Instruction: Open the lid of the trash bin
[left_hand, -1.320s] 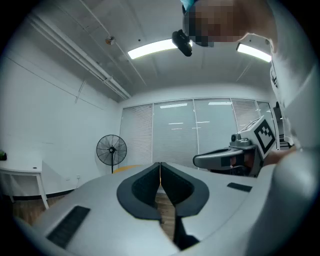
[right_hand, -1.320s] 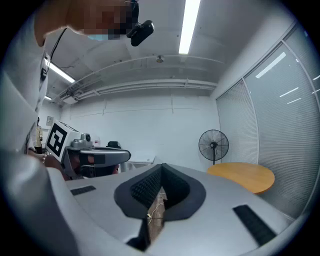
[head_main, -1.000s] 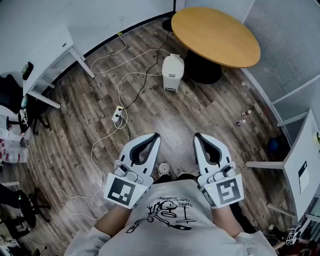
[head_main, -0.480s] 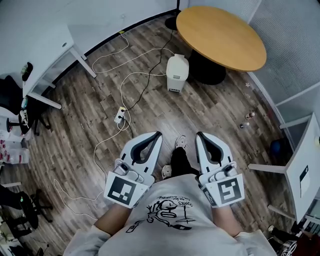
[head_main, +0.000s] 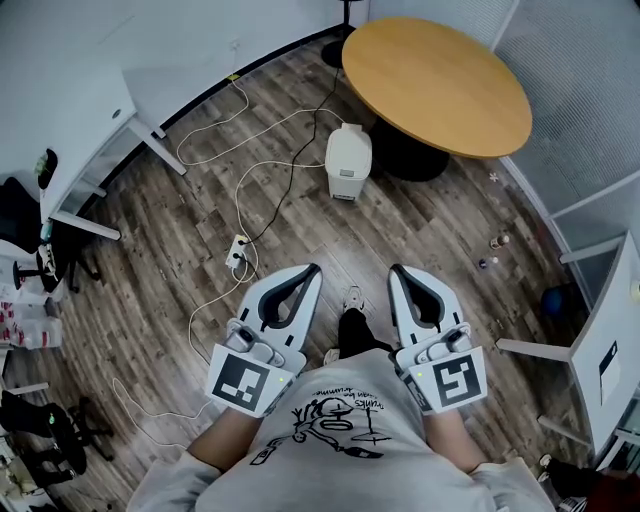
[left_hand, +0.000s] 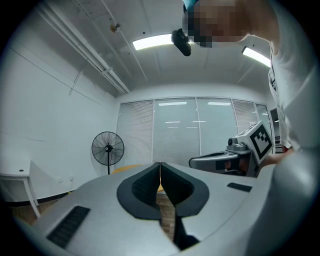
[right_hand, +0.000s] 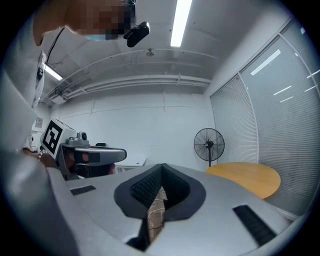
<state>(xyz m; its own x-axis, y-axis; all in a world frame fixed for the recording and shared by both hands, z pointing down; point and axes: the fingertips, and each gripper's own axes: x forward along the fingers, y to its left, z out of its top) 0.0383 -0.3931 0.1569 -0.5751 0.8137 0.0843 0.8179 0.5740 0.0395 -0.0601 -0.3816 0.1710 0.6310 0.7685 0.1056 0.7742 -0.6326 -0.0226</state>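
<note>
The person is walking toward the trash bin, and this is the main change. Compared with a second ago, one shoe is now put forward on the wooden floor between the two grippers, and the bin sits a little lower in the head view, so it has come somewhat nearer. It is still well apart from both grippers. The bin is white and stands upright on the floor at the far side, just beside the near-left edge of the round table. Its lid looks closed and untouched.

The left gripper and the right gripper are held in the same way as before, close to the body and side by side, pointing forward toward the bin. In each gripper view the two jaws meet at their tips with nothing between them, so both grippers are closed and empty.

For the task, I judge this as the approach only; the opening is not yet begun. A white cable and a power strip lie on the floor to the left of the direct way, so the steps should keep right of them.
</note>
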